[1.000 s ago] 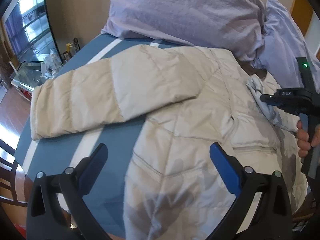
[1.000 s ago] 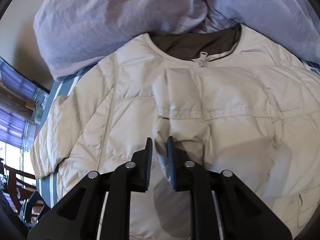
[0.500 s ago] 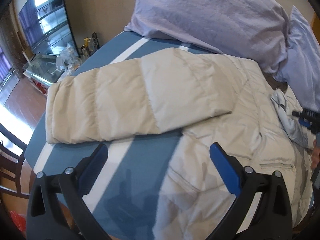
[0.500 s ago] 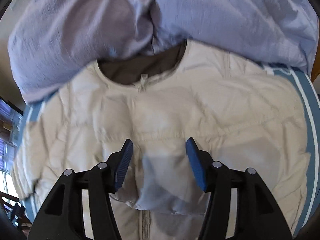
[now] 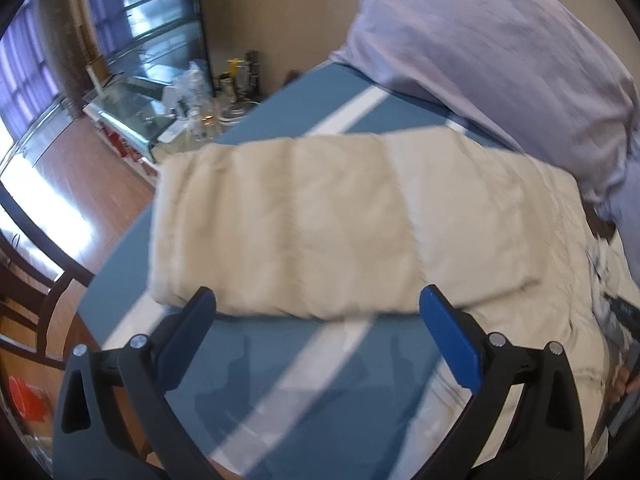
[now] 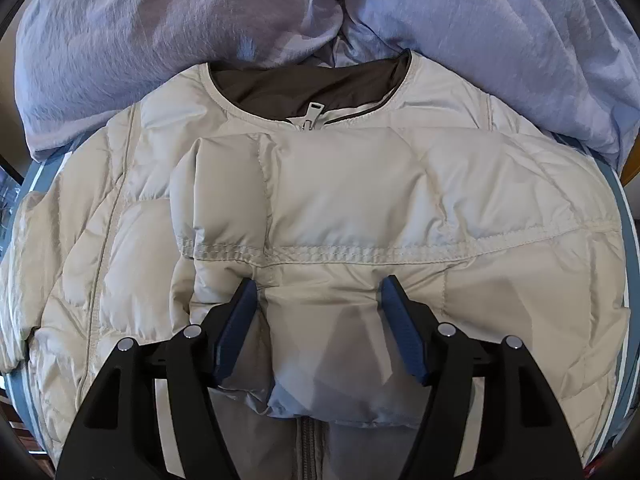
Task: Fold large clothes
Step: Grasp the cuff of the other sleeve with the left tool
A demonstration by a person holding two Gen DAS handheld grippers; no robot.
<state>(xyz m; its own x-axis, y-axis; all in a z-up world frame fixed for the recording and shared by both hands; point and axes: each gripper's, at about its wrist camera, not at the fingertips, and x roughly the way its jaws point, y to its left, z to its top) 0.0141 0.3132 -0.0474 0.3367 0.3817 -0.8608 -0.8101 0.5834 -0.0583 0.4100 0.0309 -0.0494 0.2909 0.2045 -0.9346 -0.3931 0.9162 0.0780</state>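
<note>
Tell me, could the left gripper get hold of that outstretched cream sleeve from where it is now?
Probably yes. The left gripper is open, and the sleeve lies flat on the blue bed cover just ahead of it, with nothing in between.

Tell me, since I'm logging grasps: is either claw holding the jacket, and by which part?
Neither. The right claw, just opened, straddles the folded sleeve unpinched; the left claw is open above the bedsheet.
</note>
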